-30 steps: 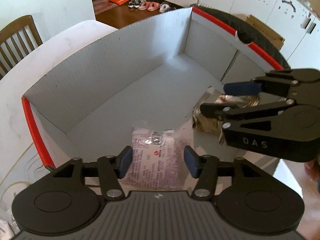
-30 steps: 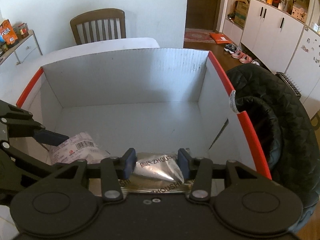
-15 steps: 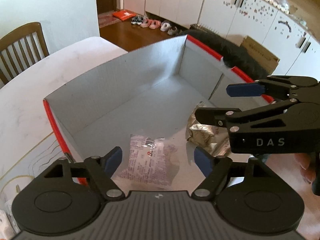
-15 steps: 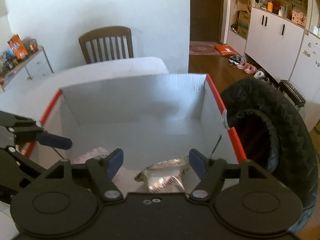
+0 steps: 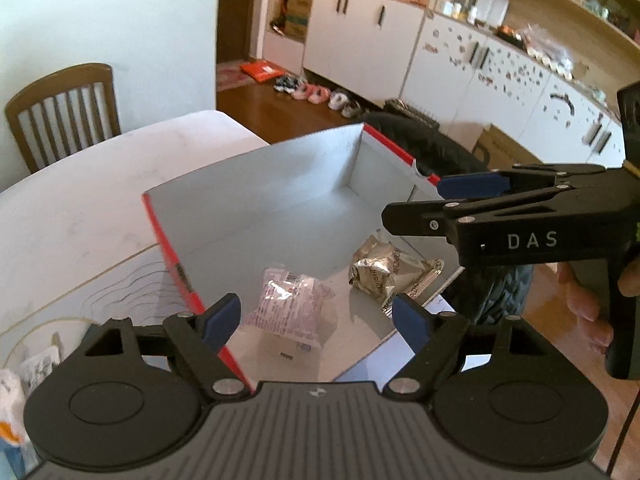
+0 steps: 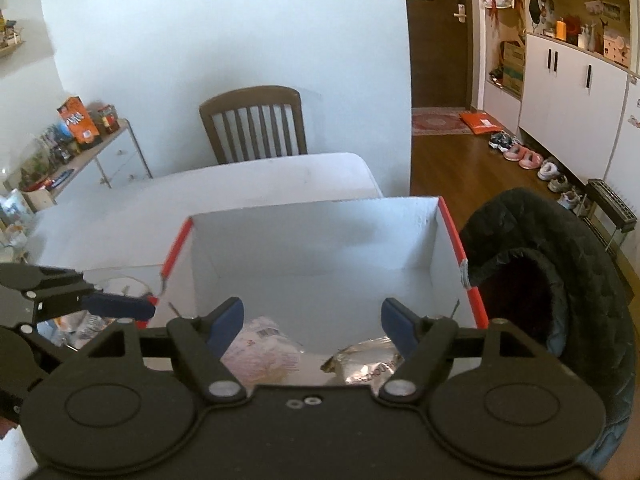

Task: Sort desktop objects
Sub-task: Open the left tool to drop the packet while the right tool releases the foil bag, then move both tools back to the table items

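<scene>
A white cardboard box with red rims [image 5: 168,248] [image 6: 456,236] stands on the white table. Inside it lie a pink-white snack packet [image 5: 288,308] [image 6: 260,352] and a crinkled silver foil packet [image 5: 384,272] [image 6: 368,360]. My left gripper [image 5: 316,316] is open and empty, raised above the box's near edge over the pink packet. My right gripper [image 6: 312,316] is open and empty, raised above the box over both packets. It shows from the side in the left wrist view [image 5: 424,204].
A black padded jacket [image 6: 560,288] hangs at the box's right side. A wooden chair [image 6: 252,124] stands at the table's far end. Small packets [image 5: 24,372] lie on the table left of the box. A side shelf with clutter [image 6: 72,132] stands at the far left.
Both grippers opened wide, let go of the two packets in the box, and rose up and back away from it.
</scene>
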`<action>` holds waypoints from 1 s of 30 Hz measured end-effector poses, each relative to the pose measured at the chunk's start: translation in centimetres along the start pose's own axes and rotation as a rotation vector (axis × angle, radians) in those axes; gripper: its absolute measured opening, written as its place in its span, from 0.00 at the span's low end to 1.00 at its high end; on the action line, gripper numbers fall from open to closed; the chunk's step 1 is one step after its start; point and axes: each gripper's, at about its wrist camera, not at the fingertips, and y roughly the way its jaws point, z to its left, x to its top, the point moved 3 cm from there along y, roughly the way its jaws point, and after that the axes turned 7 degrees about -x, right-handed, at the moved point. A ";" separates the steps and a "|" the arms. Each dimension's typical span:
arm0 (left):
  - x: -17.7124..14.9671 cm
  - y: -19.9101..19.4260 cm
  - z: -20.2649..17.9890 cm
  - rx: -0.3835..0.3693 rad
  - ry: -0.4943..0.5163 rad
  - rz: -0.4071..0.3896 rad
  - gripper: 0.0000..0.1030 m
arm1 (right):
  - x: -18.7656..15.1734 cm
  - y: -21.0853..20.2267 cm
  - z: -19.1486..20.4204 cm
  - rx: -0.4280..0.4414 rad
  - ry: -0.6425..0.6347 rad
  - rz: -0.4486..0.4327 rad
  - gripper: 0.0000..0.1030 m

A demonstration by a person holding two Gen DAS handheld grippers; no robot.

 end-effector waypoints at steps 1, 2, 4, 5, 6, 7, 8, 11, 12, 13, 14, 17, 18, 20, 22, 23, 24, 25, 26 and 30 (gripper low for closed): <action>-0.2 -0.6 0.0 0.003 -0.008 -0.016 0.80 | 0.0 -0.3 0.2 -0.002 0.001 -0.007 0.74; -0.5 -1.2 0.0 0.003 -0.015 -0.028 0.80 | 0.0 -0.6 0.4 -0.003 0.004 -0.011 0.74; -1.1 -2.3 0.0 0.003 -0.019 -0.050 0.80 | 0.1 -1.2 1.0 0.005 0.011 -0.015 0.74; -1.4 -2.9 0.1 0.007 -0.019 -0.062 0.80 | 0.0 -1.5 1.5 0.009 0.007 -0.019 0.74; -1.8 -3.5 0.1 0.012 -0.015 -0.070 0.80 | 0.0 -1.8 2.0 0.010 0.000 -0.022 0.74; -2.1 -4.1 0.2 0.018 -0.009 -0.078 0.80 | 0.0 -2.1 2.5 0.011 -0.007 -0.027 0.74; -2.5 -4.7 0.4 0.023 -0.001 -0.088 0.80 | 0.0 -2.4 3.1 0.013 -0.014 -0.033 0.76; -3.8 -6.8 1.4 0.020 0.001 -0.097 0.80 | -0.2 -3.7 5.2 0.015 -0.019 -0.056 0.82; -4.3 -7.4 1.7 0.018 -0.005 -0.100 0.80 | -0.2 -4.1 5.8 0.020 -0.024 -0.061 0.82; -4.7 -8.1 2.0 0.016 -0.008 -0.103 0.80 | -0.3 -4.4 6.5 0.024 -0.030 -0.066 0.82; -5.2 -8.7 2.5 0.014 -0.006 -0.106 0.80 | -0.4 -4.7 7.4 0.028 -0.037 -0.071 0.83; -6.7 -10.5 3.8 0.027 0.017 -0.115 0.80 | -0.8 -5.2 9.9 0.041 -0.051 -0.072 0.83; -7.1 -10.9 4.2 0.032 0.023 -0.119 0.80 | -0.9 -5.2 10.7 0.045 -0.052 -0.071 0.83; -8.1 -11.9 5.4 0.041 0.031 -0.119 0.80 | -1.3 -5.3 12.3 0.044 -0.056 -0.068 0.84; -9.3 -12.8 6.6 0.040 0.037 -0.114 0.80 | -1.8 -5.3 13.7 0.043 -0.064 -0.067 0.85; -10.0 -13.2 7.3 0.040 0.036 -0.111 0.81 | -2.0 -5.2 14.4 0.047 -0.066 -0.064 0.85; -10.6 -13.5 7.9 0.041 0.037 -0.109 0.82 | -2.3 -5.1 15.2 0.052 -0.067 -0.059 0.87; -11.3 -13.8 8.5 0.045 0.039 -0.104 0.83 | -2.5 -5.0 16.0 0.056 -0.067 -0.053 0.88; -12.0 -14.1 9.0 0.050 0.041 -0.101 0.86 | -2.7 -5.1 16.7 0.055 -0.065 -0.051 0.90; -15.2 -14.4 11.7 0.063 0.020 -0.071 1.00 | -3.6 -4.6 19.2 0.054 -0.064 -0.045 0.91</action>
